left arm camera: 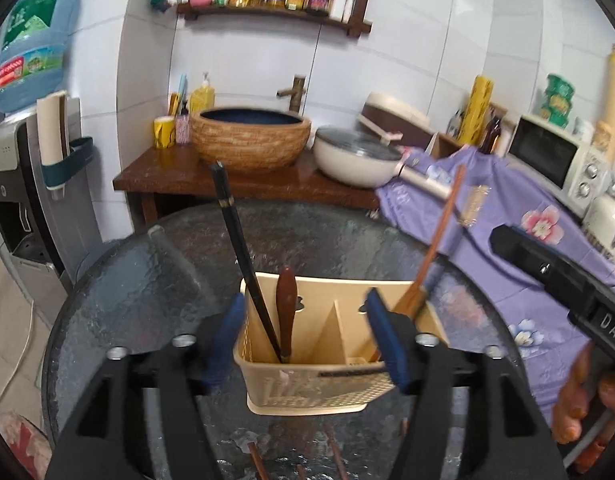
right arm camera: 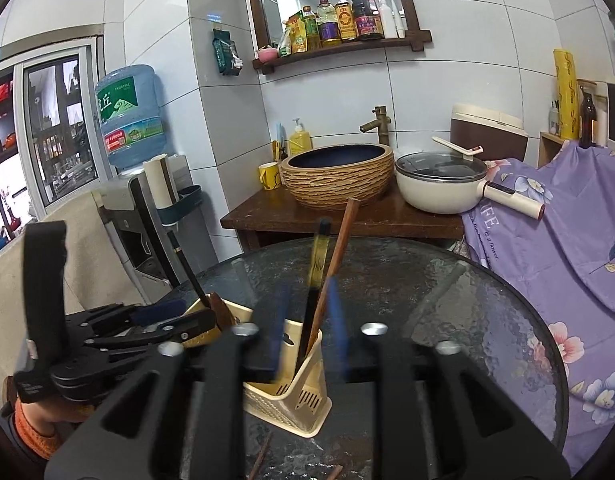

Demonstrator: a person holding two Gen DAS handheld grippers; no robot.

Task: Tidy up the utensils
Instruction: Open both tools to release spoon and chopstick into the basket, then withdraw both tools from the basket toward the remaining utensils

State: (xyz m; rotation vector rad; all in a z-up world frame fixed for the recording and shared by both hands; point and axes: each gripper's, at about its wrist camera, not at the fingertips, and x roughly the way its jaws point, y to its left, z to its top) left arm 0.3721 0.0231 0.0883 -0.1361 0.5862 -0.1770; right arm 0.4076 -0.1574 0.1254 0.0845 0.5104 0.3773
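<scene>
While upright on table, beige caddy (left arm camera: pixel 307 364) holds black chopstick (left arm camera: pixel 243 256), brown chopstick (left arm camera: pixel 435 248).

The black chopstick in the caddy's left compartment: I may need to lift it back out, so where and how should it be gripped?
Likely best on the black chopstick upper shaft, above the beige caddy rim, coming from above. It leans up and left, its lower end sunk in the compartment beside the brown handle, so only the top stands free.
</scene>
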